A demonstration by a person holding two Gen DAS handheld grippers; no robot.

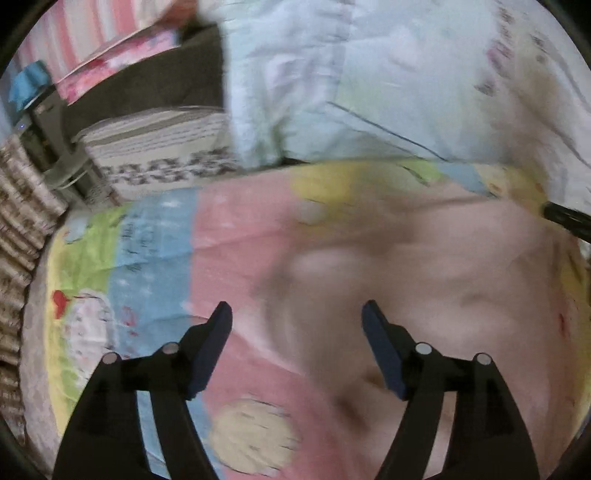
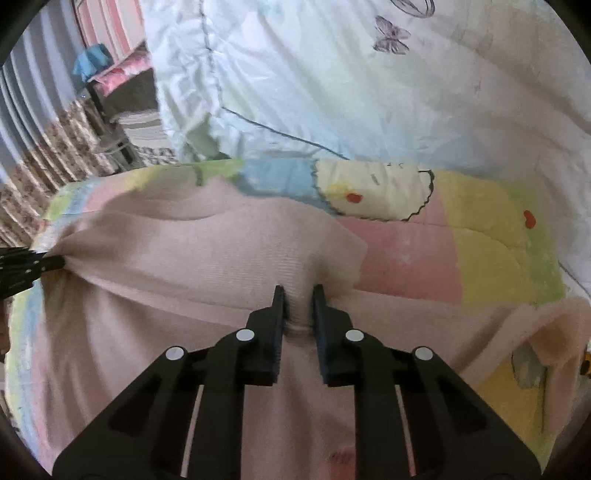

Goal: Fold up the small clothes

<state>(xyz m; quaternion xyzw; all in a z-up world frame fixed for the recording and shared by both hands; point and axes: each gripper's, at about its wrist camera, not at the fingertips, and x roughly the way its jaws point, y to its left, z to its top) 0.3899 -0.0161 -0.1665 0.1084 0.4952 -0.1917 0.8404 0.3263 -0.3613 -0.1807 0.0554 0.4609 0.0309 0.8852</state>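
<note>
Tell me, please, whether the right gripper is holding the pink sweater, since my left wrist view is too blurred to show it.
Observer: Yes, the right gripper is pinched shut on a raised fold of the pink sweater.
Operator: Which way does it lie?
Observer: Its neckline points away from that gripper, toward the pale quilt.
Operator: Is a sleeve spread out?
Observer: One sleeve trails right over the patchwork blanket.

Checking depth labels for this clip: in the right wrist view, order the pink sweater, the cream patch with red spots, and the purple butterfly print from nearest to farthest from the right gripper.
1. Pink sweater, pinched in the right gripper.
2. Cream patch, ahead, slightly right.
3. Butterfly print, top, on the pale quilt.
</note>
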